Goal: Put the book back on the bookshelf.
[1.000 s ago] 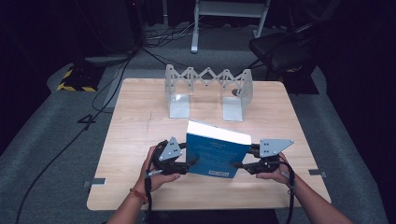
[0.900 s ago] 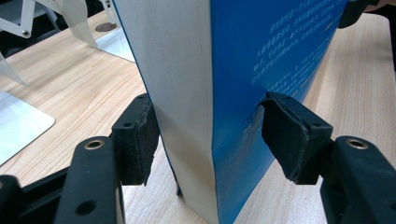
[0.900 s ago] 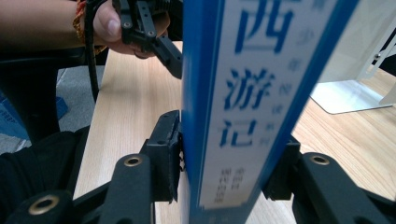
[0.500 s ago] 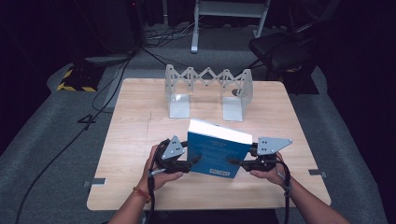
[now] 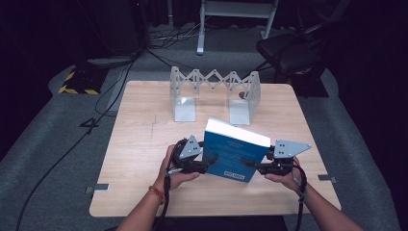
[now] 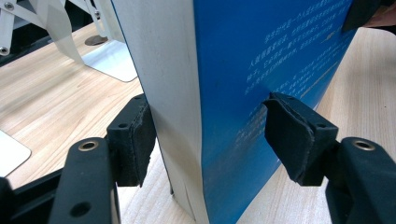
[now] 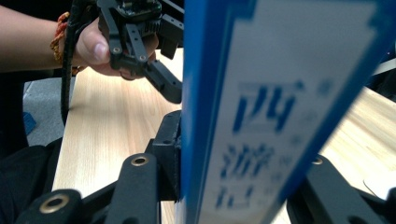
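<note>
**Blue book upright between my two grippers**

My left gripper (image 5: pixel 206 166) has its jaws spread around the page edge of the blue book (image 5: pixel 234 153). In the left gripper view the far pad (image 6: pixel 299 140) touches the blue cover, while the near pad (image 6: pixel 135 140) sits just beside the white page block; I cannot tell whether it presses. The jaws have just been opening a little, with the book between them.

My right gripper (image 5: pixel 252 166) is clenched on the book's spine side: in the right gripper view its jaws flank the spine (image 7: pixel 252 140), and the left pad (image 7: pixel 169 154) lies against the cover.

The book stands upright and slightly tilted on the wooden table (image 5: pixel 144 130), near my edge. Farther back, well apart from the book, stands the metal expanding book rack (image 5: pixel 214 91).
</note>
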`<action>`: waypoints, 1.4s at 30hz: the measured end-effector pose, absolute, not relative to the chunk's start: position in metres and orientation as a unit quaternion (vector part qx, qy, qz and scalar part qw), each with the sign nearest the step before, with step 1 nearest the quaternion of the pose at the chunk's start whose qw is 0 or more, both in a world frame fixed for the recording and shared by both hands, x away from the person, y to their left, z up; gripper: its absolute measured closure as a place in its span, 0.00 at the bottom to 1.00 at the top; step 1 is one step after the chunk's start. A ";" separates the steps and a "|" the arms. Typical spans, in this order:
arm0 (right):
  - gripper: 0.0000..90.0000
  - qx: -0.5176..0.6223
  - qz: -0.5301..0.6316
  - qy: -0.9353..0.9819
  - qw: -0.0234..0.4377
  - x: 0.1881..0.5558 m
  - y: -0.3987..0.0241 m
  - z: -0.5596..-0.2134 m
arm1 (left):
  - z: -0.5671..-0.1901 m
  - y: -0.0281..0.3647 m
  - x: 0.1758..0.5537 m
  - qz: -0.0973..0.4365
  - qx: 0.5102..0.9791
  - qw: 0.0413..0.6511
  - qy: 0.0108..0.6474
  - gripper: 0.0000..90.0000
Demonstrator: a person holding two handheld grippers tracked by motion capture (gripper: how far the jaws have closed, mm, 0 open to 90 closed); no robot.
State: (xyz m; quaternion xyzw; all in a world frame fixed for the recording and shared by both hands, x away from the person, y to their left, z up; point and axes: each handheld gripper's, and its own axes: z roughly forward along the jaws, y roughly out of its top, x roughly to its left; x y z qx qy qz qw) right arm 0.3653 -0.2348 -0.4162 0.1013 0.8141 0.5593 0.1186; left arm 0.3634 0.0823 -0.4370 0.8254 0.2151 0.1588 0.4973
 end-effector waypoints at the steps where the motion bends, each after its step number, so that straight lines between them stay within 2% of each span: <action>1: 0.66 0.102 0.559 0.814 0.120 0.365 -0.233 -0.415 | -0.437 0.082 0.363 0.159 0.826 0.497 0.215 0.39; 12: 0.68 0.110 0.565 0.809 0.116 0.366 -0.228 -0.415 | -0.438 0.085 0.363 0.146 0.824 0.502 0.216 0.39; 15: 0.68 0.106 0.567 0.808 0.119 0.363 -0.228 -0.415 | -0.440 0.096 0.362 0.153 0.824 0.492 0.235 0.38; 18: 0.68 0.106 0.565 0.810 0.118 0.362 -0.228 -0.414 | -0.445 0.115 0.358 0.145 0.825 0.477 0.268 0.32; 20: 0.68 0.106 0.564 0.810 0.119 0.362 -0.228 -0.414 | -0.451 0.127 0.353 0.153 0.836 0.443 0.286 0.22; 21: 0.68 0.109 0.564 0.810 0.119 0.362 -0.228 -0.414 | -0.458 0.139 0.348 0.155 0.846 0.416 0.295 0.20; 22: 0.68 0.109 0.564 0.810 0.119 0.362 -0.228 -0.414 | -0.458 0.139 0.348 0.155 0.846 0.416 0.295 0.18; 25: 0.68 0.111 0.566 0.808 0.120 0.361 -0.228 -0.414 | -0.471 0.155 0.340 0.161 0.853 0.376 0.324 0.18; 30: 0.68 0.112 0.563 0.810 0.121 0.361 -0.227 -0.414 | -0.489 0.167 0.333 0.159 0.861 0.343 0.341 0.18; 38: 0.69 0.112 0.562 0.810 0.129 0.358 -0.228 -0.414 | -0.499 0.170 0.337 0.163 0.859 0.318 0.366 0.18; 42: 0.69 0.119 0.562 0.808 0.131 0.359 -0.232 -0.414 | -0.502 0.174 0.339 0.153 0.848 0.329 0.386 0.18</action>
